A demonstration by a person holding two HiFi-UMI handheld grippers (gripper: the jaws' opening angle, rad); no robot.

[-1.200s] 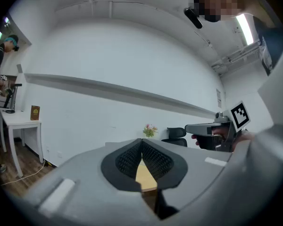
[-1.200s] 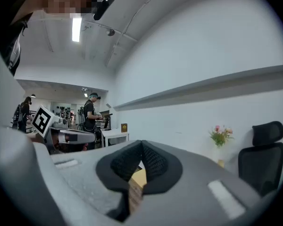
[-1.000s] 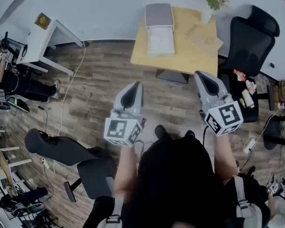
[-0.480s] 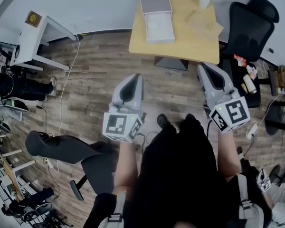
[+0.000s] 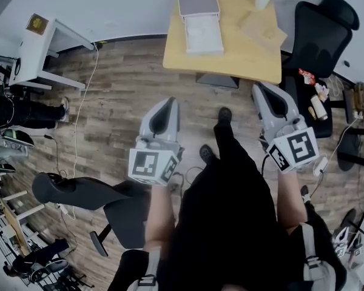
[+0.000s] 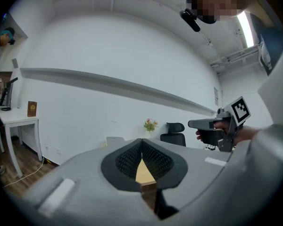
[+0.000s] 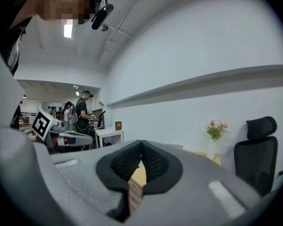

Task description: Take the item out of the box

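Though distant, box (image 5: 201, 34) beyond left tool (image 5: 169, 100)

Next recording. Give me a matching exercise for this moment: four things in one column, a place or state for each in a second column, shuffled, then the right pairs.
Things:
1. box
2. black office chair
3. white side table
4. left gripper

Places or states:
A. jaws shut, nothing between them
B. stands right of the wooden table in the head view
C. lies open on the wooden table
D. stands by the wall at the head view's left

Pairs: 1-C, 2-B, 3-D, 4-A
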